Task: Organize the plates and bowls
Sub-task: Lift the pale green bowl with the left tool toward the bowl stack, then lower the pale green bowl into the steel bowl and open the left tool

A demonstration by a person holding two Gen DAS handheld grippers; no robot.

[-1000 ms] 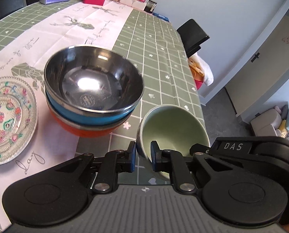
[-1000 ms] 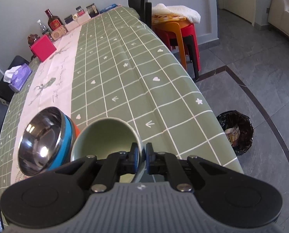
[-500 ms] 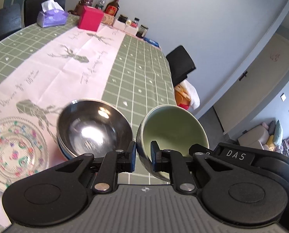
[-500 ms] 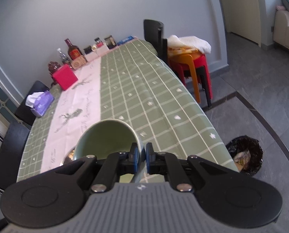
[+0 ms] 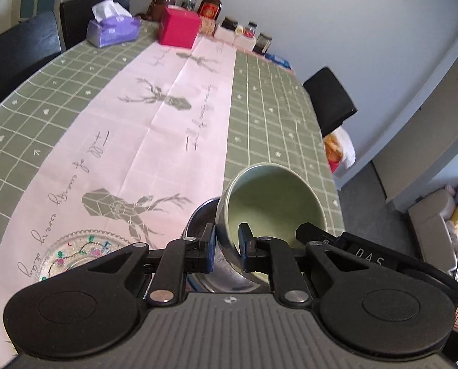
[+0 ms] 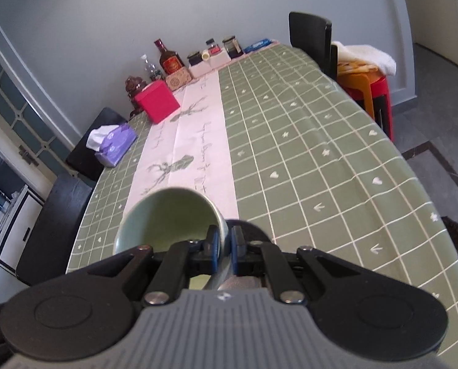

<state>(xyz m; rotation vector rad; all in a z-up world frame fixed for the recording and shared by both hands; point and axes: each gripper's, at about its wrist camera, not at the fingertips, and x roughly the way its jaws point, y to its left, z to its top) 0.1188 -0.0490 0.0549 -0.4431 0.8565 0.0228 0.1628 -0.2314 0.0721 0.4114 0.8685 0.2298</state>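
Gripping opposite rim walls of the green bowl (image 5: 275, 206), left gripper (image 5: 226, 244) and right gripper (image 6: 225, 246) are clamped tight.

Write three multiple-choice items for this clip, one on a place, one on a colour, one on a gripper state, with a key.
1. Where does the patterned glass plate lie?
A. on the pink table runner
B. on a chair
C. on the floor

2. What colour is the inside of the held ceramic bowl?
A. red
B. pale green
C. black

3. How do the left gripper and right gripper stand?
A. both open
B. only the left grips
C. both shut on the bowl's rim

Key: 1 A, the plate rests on the runner in the left wrist view; 2 B, both views show a green interior; 3 C, each gripper's fingers pinch the rim, one inside and one outside.
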